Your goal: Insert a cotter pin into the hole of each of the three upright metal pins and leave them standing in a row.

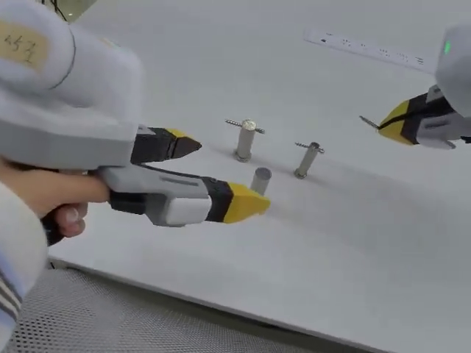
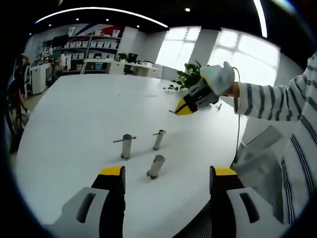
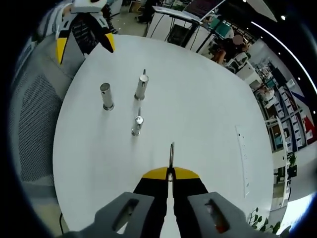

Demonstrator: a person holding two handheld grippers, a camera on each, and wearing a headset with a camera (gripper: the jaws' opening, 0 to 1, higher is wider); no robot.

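The right gripper (image 3: 171, 173) is clamped shut on a thin cotter pin (image 3: 171, 152), which sticks out straight ahead of its tips. It is held above the white table (image 1: 353, 243), well to the right of the three uprights. The left gripper (image 1: 228, 175) holds nothing, and its jaws stand wide apart just left of the bare metal pin (image 1: 260, 179), the nearest of the three. The main risk is probably knocking that bare pin over. A misaligned thrust of the cotter pin against its side, with nothing bracing it, could tip it or push it into its neighbours. The open left jaws could also clip it as they close. The cotter pin is gripped only at its tail and may twist or slip on contact. No true container is in play; only the cross-holes hold anything. The far-left metal pin (image 1: 245, 140) and the right metal pin (image 1: 307, 158) each carry a cotter pin through the top. The bare pin's hole is too small to make out.
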